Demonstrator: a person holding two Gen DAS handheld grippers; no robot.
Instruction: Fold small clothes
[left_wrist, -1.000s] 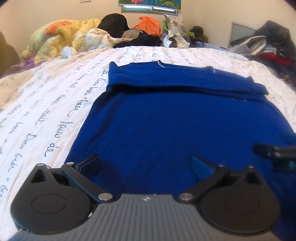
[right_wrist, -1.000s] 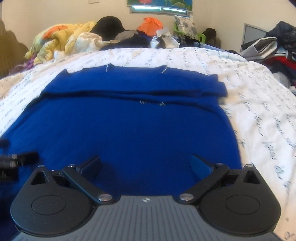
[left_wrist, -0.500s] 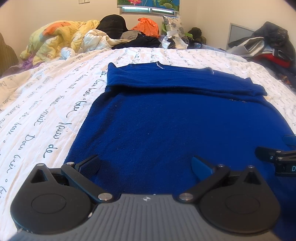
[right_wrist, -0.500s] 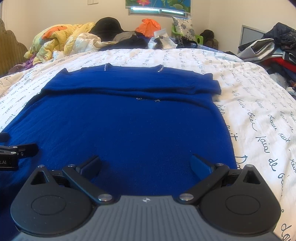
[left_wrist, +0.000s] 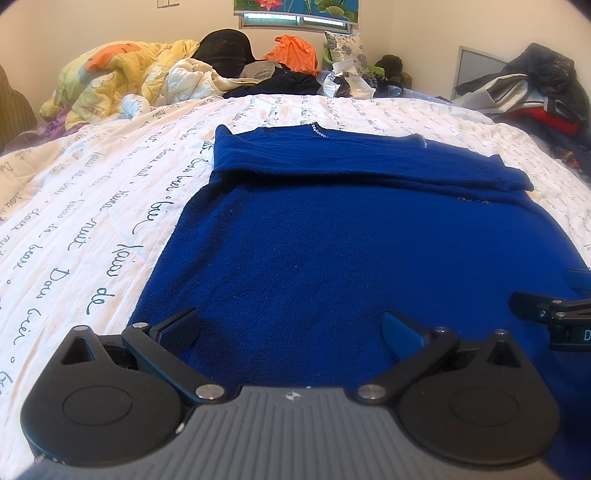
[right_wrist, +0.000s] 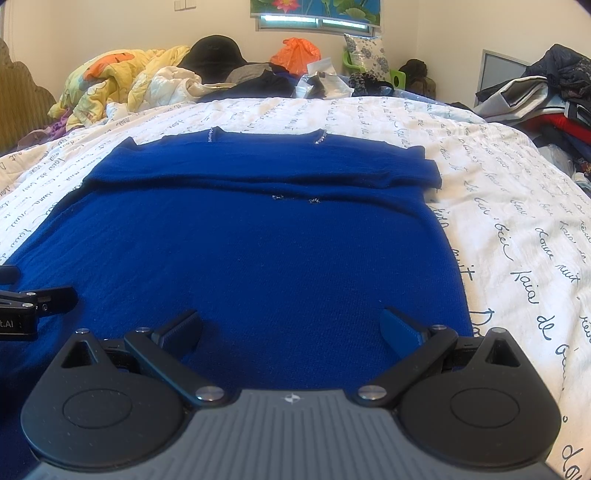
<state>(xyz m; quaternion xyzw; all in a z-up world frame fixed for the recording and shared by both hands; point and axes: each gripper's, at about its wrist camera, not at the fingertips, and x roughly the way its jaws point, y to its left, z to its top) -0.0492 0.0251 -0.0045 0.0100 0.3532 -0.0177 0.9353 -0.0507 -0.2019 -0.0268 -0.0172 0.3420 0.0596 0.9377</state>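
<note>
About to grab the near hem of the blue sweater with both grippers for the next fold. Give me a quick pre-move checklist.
1. Left gripper open: ok, jaws spread wide.
2. Right gripper open: ok, also wide.
3. Blue sweater lying flat on the bedspread: ok, sleeves already folded across the top.
4. Both grippers over the near hem: ok, side by side above the fabric.
5. Fingers touching cloth: cannot tell.
6. Hem edge itself: cannot tell, hidden under the gripper bodies.

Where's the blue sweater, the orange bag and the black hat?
Sweater (left_wrist: 351, 258): left wrist view, middle of its body.
Orange bag (right_wrist: 295, 55): right wrist view, its front.
Black hat (right_wrist: 212, 50): right wrist view, its crown.
</note>
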